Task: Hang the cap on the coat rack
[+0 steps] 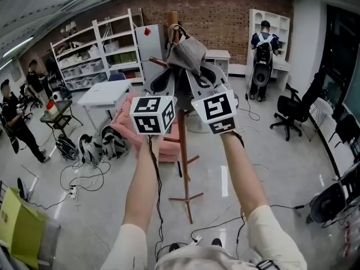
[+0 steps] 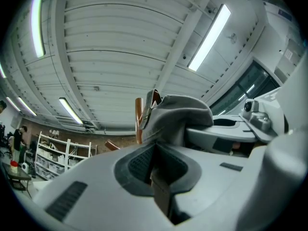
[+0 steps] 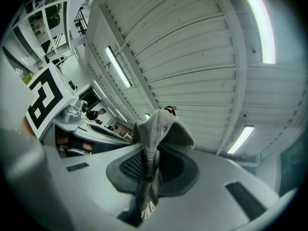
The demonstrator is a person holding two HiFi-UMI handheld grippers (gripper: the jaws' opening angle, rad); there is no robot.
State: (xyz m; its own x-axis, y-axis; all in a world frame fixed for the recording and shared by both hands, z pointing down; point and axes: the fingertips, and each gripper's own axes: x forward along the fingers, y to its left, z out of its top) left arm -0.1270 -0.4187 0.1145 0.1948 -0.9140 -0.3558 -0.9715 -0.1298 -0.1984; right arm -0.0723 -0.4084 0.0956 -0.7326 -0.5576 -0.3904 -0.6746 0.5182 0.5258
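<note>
A grey cap [image 1: 188,54] hangs between my two grippers, right against the top of the wooden coat rack [image 1: 183,151]. My left gripper [image 1: 162,82] is shut on the cap's left side, where its fabric [image 2: 175,114] rises out of the jaws [image 2: 154,150]. Just behind the cap stand the rack's pole tip [image 2: 138,117] and one peg [image 2: 111,145]. My right gripper [image 1: 206,79] is shut on the other side. There the cap [image 3: 161,129] is pinched between the pads [image 3: 148,163], with a strap end hanging below. Both grippers point upward.
The rack's foot [image 1: 185,198] stands on the floor among cables. Behind it are a pink bundle [image 1: 121,125], backpacks [image 1: 104,145], a white table [image 1: 104,94] and shelves [image 1: 93,49]. People stand at the left [image 1: 14,120] and far back [image 1: 263,44]. An office chair [image 1: 295,111] is at right.
</note>
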